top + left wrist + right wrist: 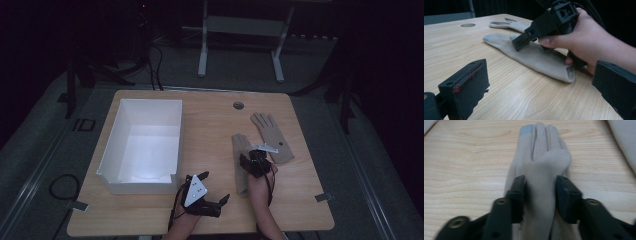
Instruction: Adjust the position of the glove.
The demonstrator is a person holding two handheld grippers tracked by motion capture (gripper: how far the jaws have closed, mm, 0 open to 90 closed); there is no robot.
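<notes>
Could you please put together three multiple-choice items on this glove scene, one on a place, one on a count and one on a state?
1. Where is the white box?
A. left part of the table
B. right edge
C. on the floor

2. How many gloves lie on the table?
A. one
B. two
C. four

3. How do the left gripper jaws stand?
A. clamped on a glove
B. shut on nothing
C. open with nothing between

Answers: A, the high view shows it at left; B, the near glove and far glove both show; C, bare wood lies between them.

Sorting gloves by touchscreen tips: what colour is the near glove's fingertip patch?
Grey-blue, on the beige glove; clearest in the right gripper view.
</notes>
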